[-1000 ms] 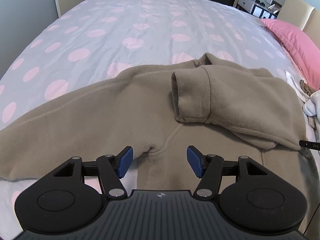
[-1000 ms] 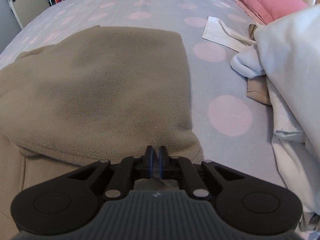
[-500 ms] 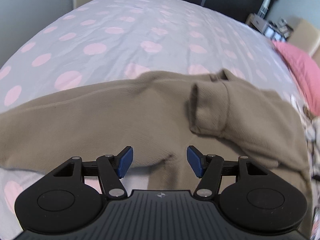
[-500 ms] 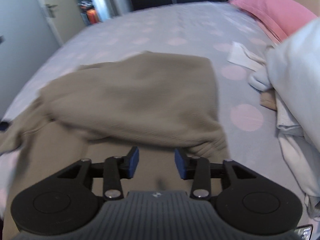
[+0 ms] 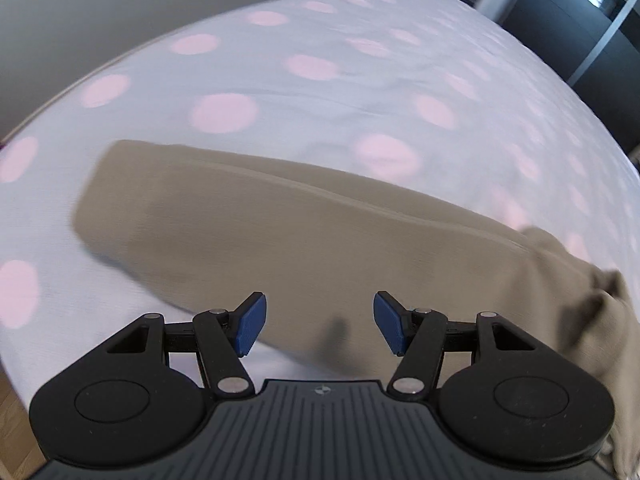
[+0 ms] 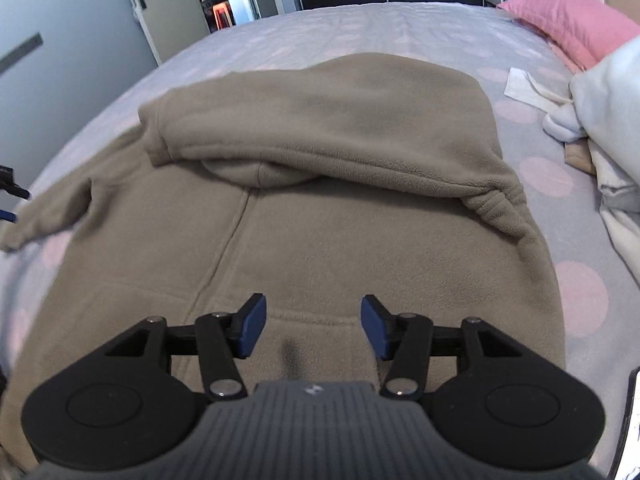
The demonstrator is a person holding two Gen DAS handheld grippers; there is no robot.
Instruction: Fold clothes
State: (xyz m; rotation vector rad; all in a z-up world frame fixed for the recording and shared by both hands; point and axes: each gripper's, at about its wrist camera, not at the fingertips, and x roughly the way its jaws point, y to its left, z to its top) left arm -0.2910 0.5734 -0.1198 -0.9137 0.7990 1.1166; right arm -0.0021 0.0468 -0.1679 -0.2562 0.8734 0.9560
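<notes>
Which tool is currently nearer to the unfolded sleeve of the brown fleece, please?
Left. The left tool hangs open right over the unfolded sleeve. The right tool is open above the fleece's body, with that sleeve off to its far left.

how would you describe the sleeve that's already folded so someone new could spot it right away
Start at the bed with its pink-dotted grey cover, then find the tan fleece sweatshirt spread across it. The folded sleeve lies across the chest, cuff toward the left. The other sleeve stretches out flat on the cover instead.
</notes>
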